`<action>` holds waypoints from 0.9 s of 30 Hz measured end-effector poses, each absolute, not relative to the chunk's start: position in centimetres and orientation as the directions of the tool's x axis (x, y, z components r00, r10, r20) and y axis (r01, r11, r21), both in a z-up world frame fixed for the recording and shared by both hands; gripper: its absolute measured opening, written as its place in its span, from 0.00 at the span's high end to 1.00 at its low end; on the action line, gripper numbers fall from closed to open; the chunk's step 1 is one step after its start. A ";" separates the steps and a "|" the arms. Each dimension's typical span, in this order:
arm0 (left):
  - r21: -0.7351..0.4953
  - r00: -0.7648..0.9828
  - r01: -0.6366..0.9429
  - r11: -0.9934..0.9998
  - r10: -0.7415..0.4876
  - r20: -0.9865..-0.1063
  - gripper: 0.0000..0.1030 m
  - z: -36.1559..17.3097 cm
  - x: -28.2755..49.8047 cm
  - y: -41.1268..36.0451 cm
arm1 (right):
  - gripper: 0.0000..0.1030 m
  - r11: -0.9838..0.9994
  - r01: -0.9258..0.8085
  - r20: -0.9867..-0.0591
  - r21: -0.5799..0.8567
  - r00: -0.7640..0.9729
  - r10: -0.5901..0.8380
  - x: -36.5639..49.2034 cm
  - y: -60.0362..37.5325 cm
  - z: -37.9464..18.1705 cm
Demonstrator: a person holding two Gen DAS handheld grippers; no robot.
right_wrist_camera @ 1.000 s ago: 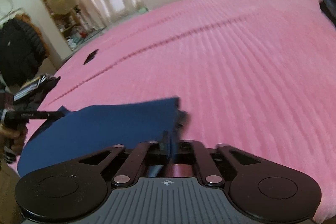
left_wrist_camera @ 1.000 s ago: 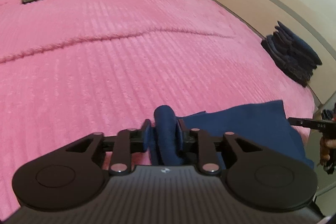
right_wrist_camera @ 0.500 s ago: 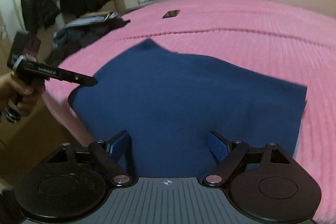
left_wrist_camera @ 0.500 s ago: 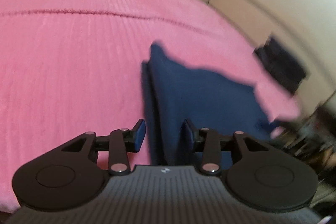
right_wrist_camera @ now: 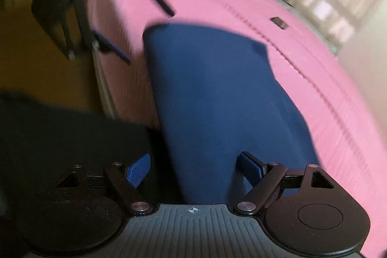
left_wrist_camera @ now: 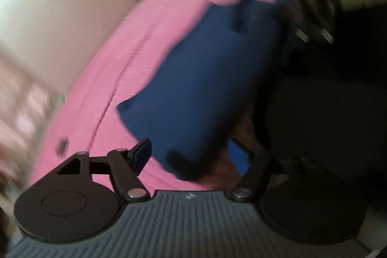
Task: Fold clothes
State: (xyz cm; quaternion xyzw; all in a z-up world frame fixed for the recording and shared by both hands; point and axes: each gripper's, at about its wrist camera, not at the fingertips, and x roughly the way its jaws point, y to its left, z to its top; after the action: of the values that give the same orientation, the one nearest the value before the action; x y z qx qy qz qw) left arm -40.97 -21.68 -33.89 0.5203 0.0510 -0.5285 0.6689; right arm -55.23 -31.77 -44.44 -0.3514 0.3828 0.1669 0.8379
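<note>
In the left wrist view, heavily blurred, the left gripper [left_wrist_camera: 193, 154] is seen with its jaws spread wide and nothing pinched between them. Just beyond the fingers, from 6 o'clock up toward 1 o'clock, the navy cloth [left_wrist_camera: 208, 79] is laid flat on the pink bedspread [left_wrist_camera: 116, 69], near the bed's edge. To the right, at 3 o'clock, only a dark mass is shown, too blurred to be told. At 1 o'clock, past the far end of the cloth, the other tool is glimpsed as a smeared dark frame.

In the right wrist view, the right gripper [right_wrist_camera: 193, 168] is likewise held with its jaws spread apart, and the blue pads [right_wrist_camera: 139, 169] are seen bare; the near end of the navy cloth [right_wrist_camera: 217, 100] is framed between them, but nothing is gripped. The cloth is stretched away toward 12 o'clock across the pink bedspread [right_wrist_camera: 326, 88]. At 10 o'clock, beyond the bed's edge, the left gripper [right_wrist_camera: 135, 34] is seen blurred, with its fingers parted. Farther off, at 1 o'clock, a small dark object [right_wrist_camera: 279, 22] is seen lying on the bedspread.
</note>
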 end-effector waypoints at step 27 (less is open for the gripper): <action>0.565 0.359 0.817 -0.117 -0.664 -0.656 0.69 -24.9 -35.1 -31.6 | 0.72 0.711 -0.399 -0.588 -0.579 0.808 -0.026 -50.5 -39.8 -38.2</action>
State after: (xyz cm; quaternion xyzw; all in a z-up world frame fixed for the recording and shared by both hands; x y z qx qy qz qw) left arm -35.07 -31.58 -24.92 0.4936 0.0771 -0.5610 0.6601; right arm -50.49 -39.82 -38.19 -0.3653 0.2909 0.1063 0.8779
